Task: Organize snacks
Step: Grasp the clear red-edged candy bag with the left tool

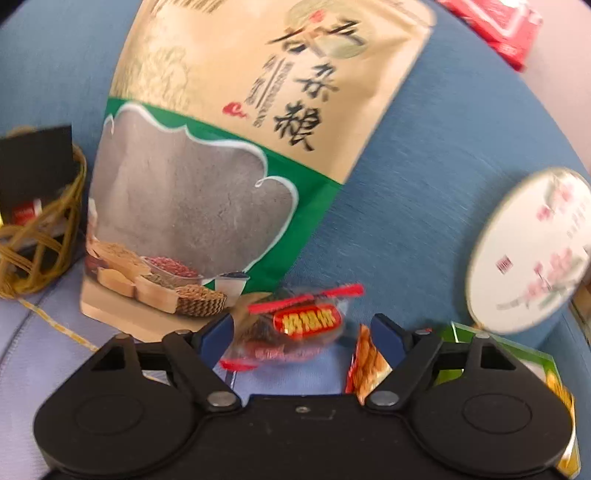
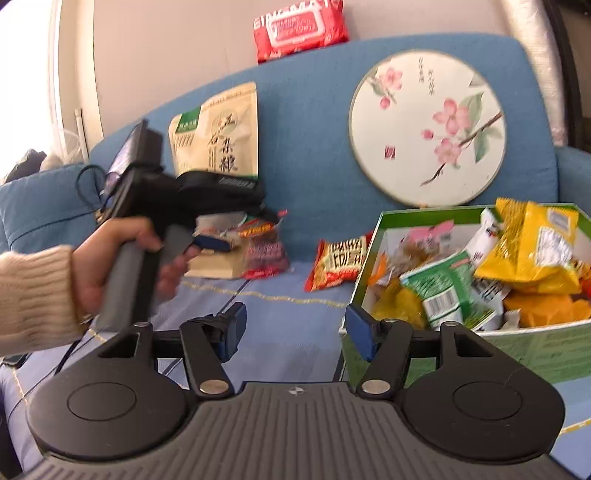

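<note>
My left gripper (image 1: 303, 332) is open low over the blue seat. A clear snack packet with a red label (image 1: 304, 325) lies between its fingers, close to the left pad and apart from the right one. An orange snack packet (image 1: 365, 365) lies by the right finger. In the right wrist view a hand (image 2: 110, 258) holds the left gripper at that clear packet (image 2: 264, 251). The orange packet (image 2: 340, 258) lies between it and a green box (image 2: 406, 216) filled with snack bags. My right gripper (image 2: 295, 328) is open with nothing between its fingers, near the box's left corner.
A tall beige and green grain bag (image 1: 221, 147) (image 2: 218, 133) leans on the sofa back. A round flowered fan (image 2: 428, 129) leans to its right. A red wipes pack (image 2: 299, 26) sits on the sofa top. A woven basket (image 1: 37, 229) stands at left.
</note>
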A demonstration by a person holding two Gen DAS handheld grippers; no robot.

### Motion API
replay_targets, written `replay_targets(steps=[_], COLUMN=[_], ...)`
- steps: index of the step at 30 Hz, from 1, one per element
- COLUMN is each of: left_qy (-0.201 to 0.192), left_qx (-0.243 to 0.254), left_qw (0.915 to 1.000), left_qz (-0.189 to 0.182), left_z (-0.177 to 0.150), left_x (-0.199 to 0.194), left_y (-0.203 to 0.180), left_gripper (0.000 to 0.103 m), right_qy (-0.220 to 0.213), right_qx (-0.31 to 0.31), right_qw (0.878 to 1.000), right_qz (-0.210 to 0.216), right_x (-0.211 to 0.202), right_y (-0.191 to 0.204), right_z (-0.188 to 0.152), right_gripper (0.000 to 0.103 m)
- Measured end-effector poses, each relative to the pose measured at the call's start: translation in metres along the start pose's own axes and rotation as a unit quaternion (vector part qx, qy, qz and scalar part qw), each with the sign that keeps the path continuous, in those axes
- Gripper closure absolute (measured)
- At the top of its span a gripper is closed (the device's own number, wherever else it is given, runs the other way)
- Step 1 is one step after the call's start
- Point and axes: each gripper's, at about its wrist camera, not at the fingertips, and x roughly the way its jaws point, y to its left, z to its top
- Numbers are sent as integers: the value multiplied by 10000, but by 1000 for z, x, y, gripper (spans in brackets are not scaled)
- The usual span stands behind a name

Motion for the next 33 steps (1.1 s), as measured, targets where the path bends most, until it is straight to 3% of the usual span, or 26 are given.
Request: replay_targets(steps=[1,2,3,5,6,7,11,12,13,15,16,19,23,30,33], left_qy=[56,203,356,456,550,744,1361,1381,1383,1281,1164,834,640,911,907], left_qx=[-48,-33,-68,55,159,278,479,528,586,662,713,935,566,-259,-49], left_qw=[10000,9998,9986,9978,9965,9936,9812,9804,9799,9820,9835,9850,9891,9858,9888], left_qz=[30,-71,-386,-488,-606,-800,-1282,-1302,-1314,-1224,-1184,-1183,-1202,-1385,-1181], left_z=[1,2,2,-3,-9,-17,-59,-69,-78,-85,-84,-70,-55,-27,-24], left_x=[5,11,13,4,-4,-12,-52,-63,-77,-95,-102,-111,-86,-22,-4], left_y=[1,3,7,8,10,13,35,41,44,51,53,48,43,28,17], left_gripper=[20,49,59,64,96,103,103,89,44,7,2,0,0,0,0], right_qy=[32,50,66,95,116,146,259,291,317,388,427,541,668,628,620], right_qx=[-22,-52,-81,-101,-105,-114,-247,-300,-336,-325,-301,-239,-115,12,71], right_qw=[10000,10000,9999,9999,9998,9998,9992,9990,9988,9984,9982,9976,9971,9977,9977], right_qz=[15,31,37,58,83,103,176,165,190,245,281,367,358,271,251], right_x=[1,3,3,4,3,3,2,3,3,6,8,14,26,37,39], right_y=[1,2,3,4,4,5,10,12,14,17,18,24,31,28,25], right_z=[-1,-2,-2,-3,-3,-3,-5,-5,-7,-9,-11,-16,-23,-25,-26], right_gripper=[4,4,4,4,4,4,2,2,2,1,2,2,2,2,2])
